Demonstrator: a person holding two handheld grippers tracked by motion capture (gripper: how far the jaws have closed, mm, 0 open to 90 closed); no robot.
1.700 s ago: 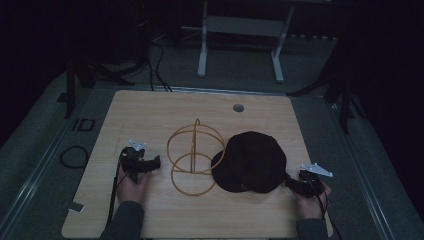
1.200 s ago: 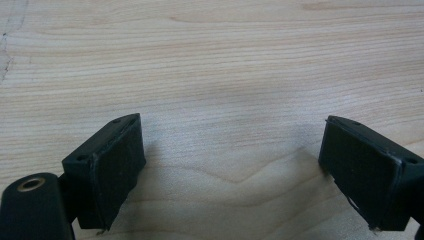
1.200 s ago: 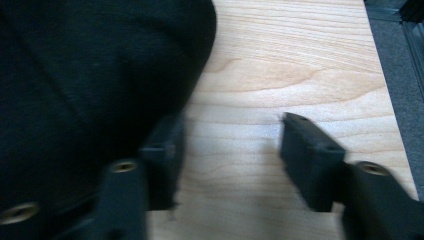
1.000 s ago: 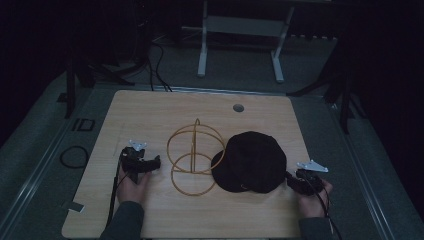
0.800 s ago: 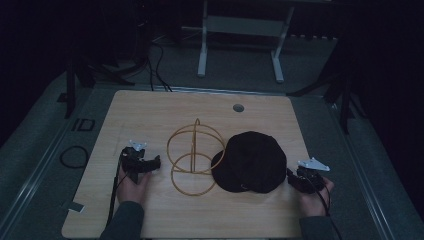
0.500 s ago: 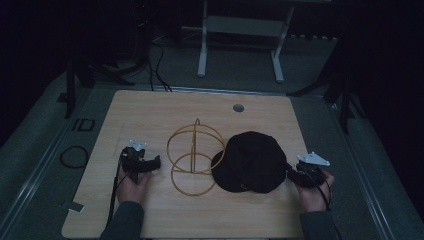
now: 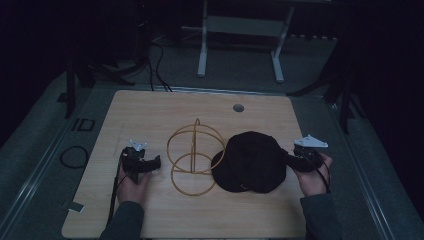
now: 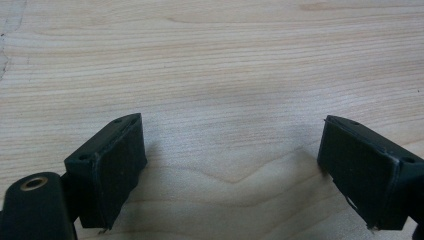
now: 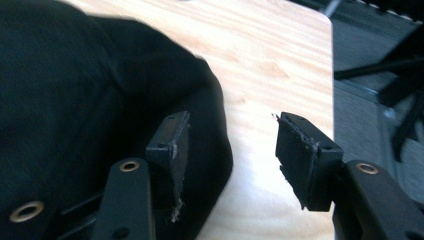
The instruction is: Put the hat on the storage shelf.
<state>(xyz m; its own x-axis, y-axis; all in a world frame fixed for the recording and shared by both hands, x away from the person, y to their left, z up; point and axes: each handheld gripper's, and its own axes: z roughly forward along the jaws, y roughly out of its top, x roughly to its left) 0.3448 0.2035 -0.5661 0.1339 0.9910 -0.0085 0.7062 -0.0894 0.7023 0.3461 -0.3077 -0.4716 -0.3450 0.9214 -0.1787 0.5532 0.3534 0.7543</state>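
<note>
A black hat (image 7: 250,162) lies on the wooden table (image 7: 150,110), right of centre. Beside it on the left stands a gold wire frame (image 7: 195,155) made of crossed hoops. My right gripper (image 7: 287,157) hovers at the hat's right edge; its jaws have just been opening. In the right gripper view the right gripper (image 9: 230,150) is open, one jaw over the hat's rim (image 9: 75,90), the other over bare wood, and neither pad presses on it. My left gripper (image 7: 156,162) rests left of the frame, pointing at it. The left gripper (image 8: 230,165) is open over bare wood.
A round grommet hole (image 7: 238,107) sits near the table's far edge. Beyond the table stands a white metal stand (image 7: 240,25) with cables on the floor. A cable loop (image 7: 74,156) lies on the floor at the left. The table's right edge is close to my right hand.
My right gripper has lifted and drifted slightly farther along the hat's right edge, with its jaws a little wider. The left gripper, hat and wire frame have not moved.
</note>
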